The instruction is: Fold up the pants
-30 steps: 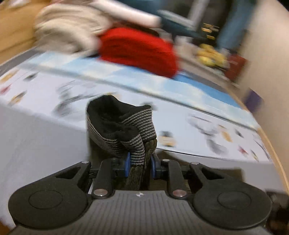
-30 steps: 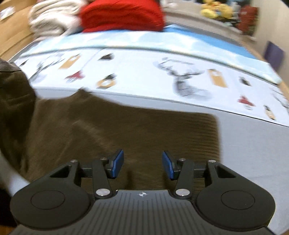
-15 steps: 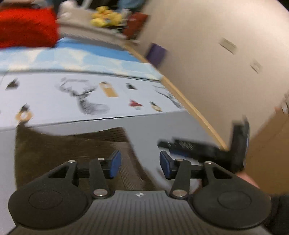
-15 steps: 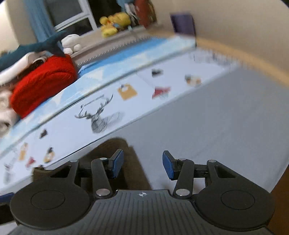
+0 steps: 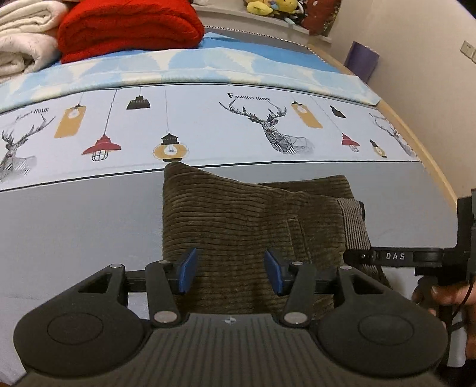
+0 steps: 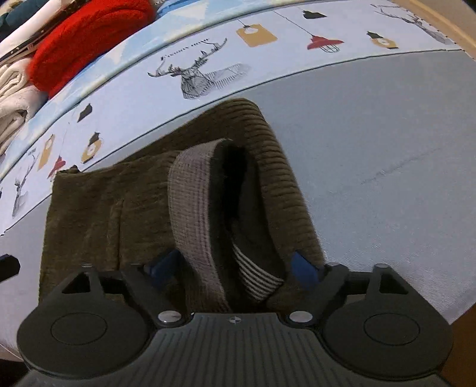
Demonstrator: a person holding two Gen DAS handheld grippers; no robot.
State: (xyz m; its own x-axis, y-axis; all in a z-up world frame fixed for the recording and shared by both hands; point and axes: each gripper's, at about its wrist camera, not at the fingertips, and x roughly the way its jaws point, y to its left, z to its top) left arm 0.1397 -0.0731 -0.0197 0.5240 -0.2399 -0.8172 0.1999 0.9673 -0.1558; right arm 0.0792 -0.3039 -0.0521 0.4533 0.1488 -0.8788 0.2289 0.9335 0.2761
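Note:
Brown corduroy pants [image 5: 238, 214] lie folded on the grey sheet [image 5: 74, 226]. Their striped waistband [image 5: 354, 226] is at the right end. My left gripper [image 5: 230, 272] hovers open just over the near edge of the pants, with nothing pinched between its blue pads [image 5: 187, 271]. In the right wrist view the waistband [image 6: 196, 202] stands up in an open loop on the pants [image 6: 98, 202]. My right gripper [image 6: 233, 269] has its jaws opening, and the loop sits loosely between them. The right gripper's black arm [image 5: 392, 256] and a hand [image 5: 446, 294] show at the right edge.
Beyond the pants runs a printed sheet with deer and lamps [image 5: 267, 131]. A red blanket [image 5: 128, 26] and cream blankets [image 5: 20, 38] are piled at the back left. A wooden bed edge [image 5: 428, 154] and a wall bound the right side.
My left gripper let go of the raised waistband, opened and came down over the folded pants. My right gripper swung over to the waistband end and its jaws spread wider.

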